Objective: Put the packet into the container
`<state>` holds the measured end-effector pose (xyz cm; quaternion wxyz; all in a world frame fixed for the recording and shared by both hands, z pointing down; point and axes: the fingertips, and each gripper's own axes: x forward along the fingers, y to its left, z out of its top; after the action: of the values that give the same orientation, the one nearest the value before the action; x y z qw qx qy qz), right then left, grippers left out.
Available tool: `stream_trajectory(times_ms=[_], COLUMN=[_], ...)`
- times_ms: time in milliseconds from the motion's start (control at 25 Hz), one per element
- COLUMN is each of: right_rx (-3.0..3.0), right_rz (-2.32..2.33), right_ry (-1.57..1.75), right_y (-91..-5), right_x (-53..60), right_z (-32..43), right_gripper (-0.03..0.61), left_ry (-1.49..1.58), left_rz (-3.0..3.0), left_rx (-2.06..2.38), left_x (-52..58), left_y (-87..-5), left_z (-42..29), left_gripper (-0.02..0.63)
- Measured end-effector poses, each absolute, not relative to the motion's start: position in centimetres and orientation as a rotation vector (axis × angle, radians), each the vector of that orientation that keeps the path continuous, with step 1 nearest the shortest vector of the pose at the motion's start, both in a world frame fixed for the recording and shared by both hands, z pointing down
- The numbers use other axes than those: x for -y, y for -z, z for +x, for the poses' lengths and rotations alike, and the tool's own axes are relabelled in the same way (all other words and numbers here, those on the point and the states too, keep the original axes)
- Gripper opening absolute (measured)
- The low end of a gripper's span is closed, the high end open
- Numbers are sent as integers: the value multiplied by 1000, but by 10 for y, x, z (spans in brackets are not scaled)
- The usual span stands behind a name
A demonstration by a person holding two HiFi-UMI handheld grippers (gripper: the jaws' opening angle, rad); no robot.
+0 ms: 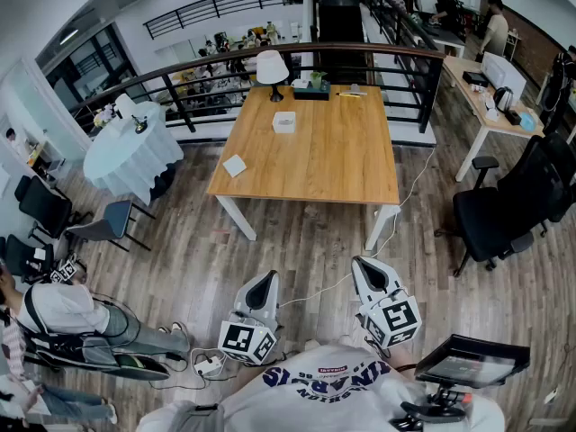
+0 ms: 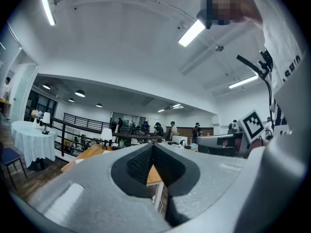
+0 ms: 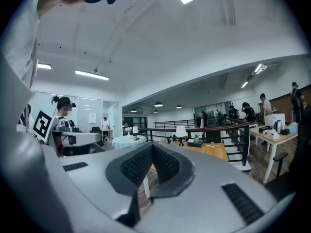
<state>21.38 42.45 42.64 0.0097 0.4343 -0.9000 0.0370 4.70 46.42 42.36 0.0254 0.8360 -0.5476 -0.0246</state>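
A small flat white packet point(image 1: 234, 165) lies near the left edge of the wooden table point(image 1: 324, 165). Further back on the table stands a white square container point(image 1: 284, 121). Both grippers are held close to the person's body, well short of the table. The left gripper point(image 1: 264, 282) points toward the table, its jaws shut with nothing between them point(image 2: 152, 147). The right gripper point(image 1: 367, 266) is beside it, jaws likewise closed together and empty point(image 3: 152, 147). In both gripper views the table shows only as a sliver beyond the pads.
A white lamp point(image 1: 272, 66) and a dark tray point(image 1: 311, 90) stand at the table's far edge by the railing point(image 1: 270, 61). A round table with a white cloth point(image 1: 130, 151) is at left, a black office chair point(image 1: 504, 210) at right. A seated person point(image 1: 63, 313) and floor cables point(image 1: 207, 363) are at lower left.
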Motion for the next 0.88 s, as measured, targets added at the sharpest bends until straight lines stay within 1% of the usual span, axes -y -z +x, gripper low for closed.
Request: stream_trajectory(times_ms=[280, 520, 680, 880], right_rx=[2793, 2790, 2807, 2752], right_rz=[1357, 1335, 1261, 1194], right_ry=[-107, -154, -208, -219], right_y=[-422, -427, -445, -471], right_x=[-445, -458, -463, -474], right_z=[202, 179, 158, 131], right_gripper=[8, 8, 9, 9], left_ry=[151, 148, 162, 109], left_rz=[2560, 2555, 2559, 2563], left_rx=[1741, 1738, 1745, 1701], left_x=[-491, -501, -504, -501], left_y=[-412, -415, -427, -448], left_z=[25, 2, -14, -23], left_gripper=[3, 3, 3, 3])
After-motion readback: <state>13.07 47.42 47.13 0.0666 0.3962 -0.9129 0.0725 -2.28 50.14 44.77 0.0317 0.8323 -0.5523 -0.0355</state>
